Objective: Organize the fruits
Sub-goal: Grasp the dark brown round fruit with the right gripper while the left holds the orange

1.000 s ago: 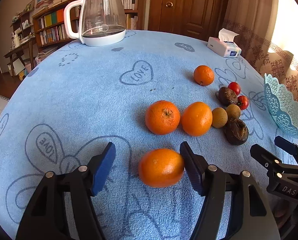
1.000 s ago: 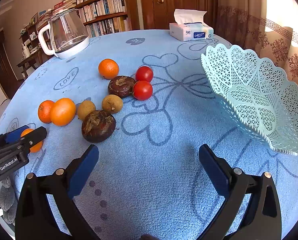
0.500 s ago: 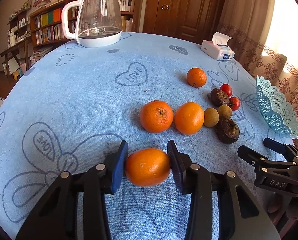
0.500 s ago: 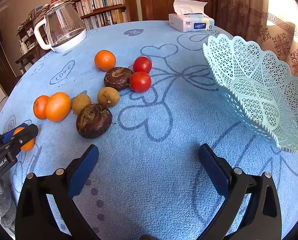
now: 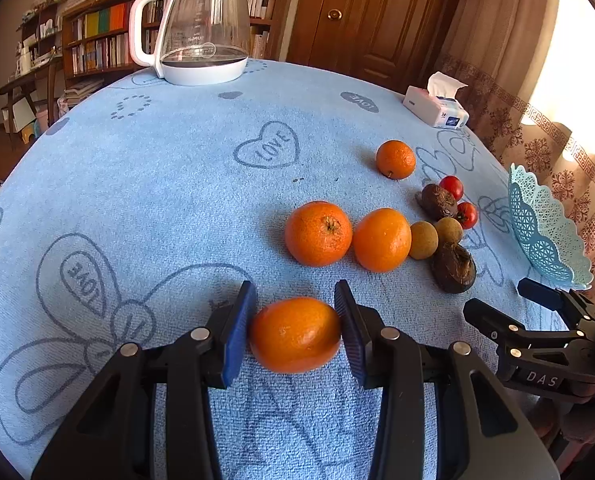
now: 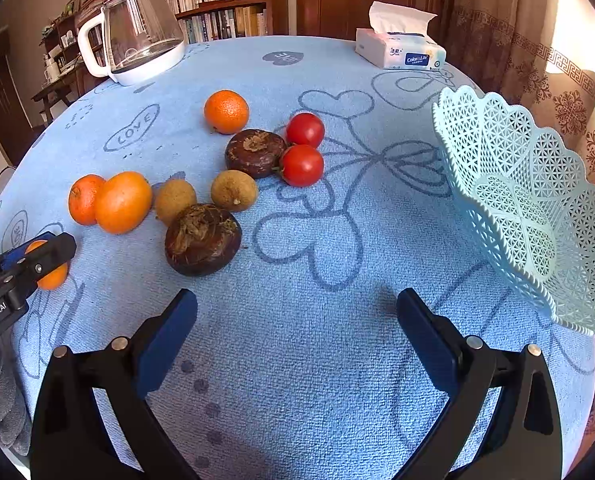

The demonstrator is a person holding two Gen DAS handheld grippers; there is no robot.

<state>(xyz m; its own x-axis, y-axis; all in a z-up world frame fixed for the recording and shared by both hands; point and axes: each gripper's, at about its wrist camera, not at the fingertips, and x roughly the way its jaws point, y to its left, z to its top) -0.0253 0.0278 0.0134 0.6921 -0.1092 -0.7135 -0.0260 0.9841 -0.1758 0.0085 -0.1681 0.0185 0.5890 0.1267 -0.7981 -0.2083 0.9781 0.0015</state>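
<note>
The pale turquoise lattice plastic basket [image 6: 537,216] at the right edge of the round table is empty as far as its visible interior shows, so in my judgement the sorting is at its start: no fruit has been placed, and every piece lies on the light blue terry tablecloth printed with hearts [image 5: 177,168]. Left to move are two larger oranges [image 5: 318,233] lying side by side, one smaller orange [image 5: 395,159] farther back, two red tomatoes [image 6: 302,165], two tan round longan-like fruits [image 6: 234,190] and two dark brown rough-skinned round fruits [image 6: 203,238]. The left gripper [image 5: 295,316] has just been closing, and the frames show the nearest smooth orange fruit [image 5: 295,334] between its blue pads: the left pad touches the fruit's left flank and the right pad meets its right flank, so the fruit is clamped across its widest part. The fruit sits near the fingertips rather than deep in the jaws. It appears to rest on the cloth, not yet lifted; this is hard to confirm. The right gripper [image 6: 297,320] hangs over a bare patch of cloth with its fingers spread wide and nothing between them; the basket lies just to its right, and the nearer dark brown fruit lies ahead to its left. A glass kettle on a white base [image 5: 201,28] and a tissue pack [image 6: 401,50] stand at the far side.
</note>
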